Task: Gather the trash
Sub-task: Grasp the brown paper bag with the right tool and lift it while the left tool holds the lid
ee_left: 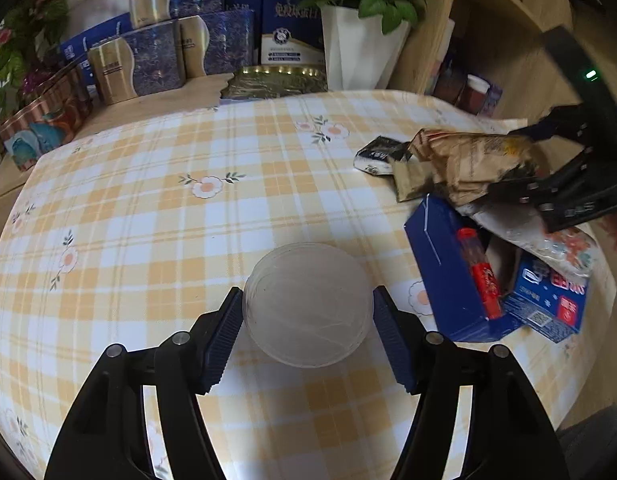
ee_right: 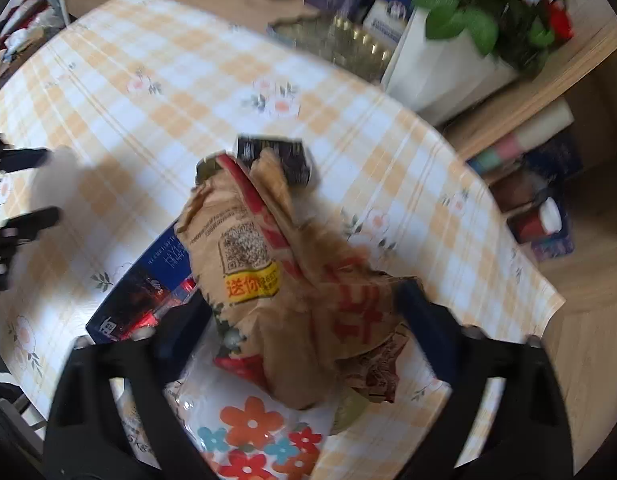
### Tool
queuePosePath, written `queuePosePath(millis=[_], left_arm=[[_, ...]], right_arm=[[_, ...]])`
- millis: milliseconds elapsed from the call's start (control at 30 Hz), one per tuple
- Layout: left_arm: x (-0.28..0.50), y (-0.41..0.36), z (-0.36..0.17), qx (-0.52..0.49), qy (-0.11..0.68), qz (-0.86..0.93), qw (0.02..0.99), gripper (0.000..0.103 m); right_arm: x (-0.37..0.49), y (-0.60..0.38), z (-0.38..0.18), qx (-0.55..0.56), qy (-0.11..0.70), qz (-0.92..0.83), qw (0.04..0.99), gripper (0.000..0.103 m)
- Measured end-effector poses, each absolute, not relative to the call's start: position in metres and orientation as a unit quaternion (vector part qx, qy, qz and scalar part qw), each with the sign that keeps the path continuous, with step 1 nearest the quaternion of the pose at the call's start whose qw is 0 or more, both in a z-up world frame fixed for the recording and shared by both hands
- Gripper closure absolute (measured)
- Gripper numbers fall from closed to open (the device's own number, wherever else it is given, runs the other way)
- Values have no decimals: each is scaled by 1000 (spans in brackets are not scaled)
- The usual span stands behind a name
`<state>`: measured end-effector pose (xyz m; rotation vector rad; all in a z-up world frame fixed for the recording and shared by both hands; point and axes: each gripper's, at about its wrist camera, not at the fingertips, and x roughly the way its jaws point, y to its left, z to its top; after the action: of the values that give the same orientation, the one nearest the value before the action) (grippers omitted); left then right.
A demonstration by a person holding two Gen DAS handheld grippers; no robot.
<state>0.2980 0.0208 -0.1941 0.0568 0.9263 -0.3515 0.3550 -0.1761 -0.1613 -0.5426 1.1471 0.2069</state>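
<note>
Left gripper (ee_left: 308, 330) clamps clear cup (ee_left: 306, 304); right gripper (ee_right: 304, 320) straddles paper bag (ee_right: 268, 280)

- The right wrist view is smeared with motion blur; the print on the brown paper bag (ee_right: 276, 280) between the right gripper (ee_right: 304, 300) fingers is only partly readable.
- Whether those pads press the bag cannot be told.
- The blue box (ee_right: 148, 280) left of that claw lies mostly under the bag.
- The flowered packet (ee_right: 252, 424) below the claw is cut by the bottom edge.
- In the left wrist view, the right gripper's body runs off the right edge.
- The clear round container (ee_left: 306, 304) between the left gripper (ee_left: 308, 312) pads: contact at its rim is hard to judge.
</note>
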Motion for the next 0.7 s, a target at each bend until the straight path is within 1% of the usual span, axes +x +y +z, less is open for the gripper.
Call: queuePosePath(millis=[33,133,267,467,600,700], left_arm=[[294,23,-190,23,442,-168,881,39],[279,30,-177,10,433,-168,886,39],[255,36,-155,-8,417,-166,894,39],[193,36,-112,-19,380,-176,908,39],[143,35,-91,-23,365,-188,912,39],[107,35,-83,-28,360,-196,912,39]], right_arm=[[354,-175,-158,-249,533,100,803,28],[340,-177,-134,-228,507,124,822,34],[316,-184,-97,-212,458,118,855,35],[245,-206,-34,-130,378,129,908,35],[183,-222,-13,-63,343,154,925,35],[133,-231,-13,-14,329,168,929,35]])
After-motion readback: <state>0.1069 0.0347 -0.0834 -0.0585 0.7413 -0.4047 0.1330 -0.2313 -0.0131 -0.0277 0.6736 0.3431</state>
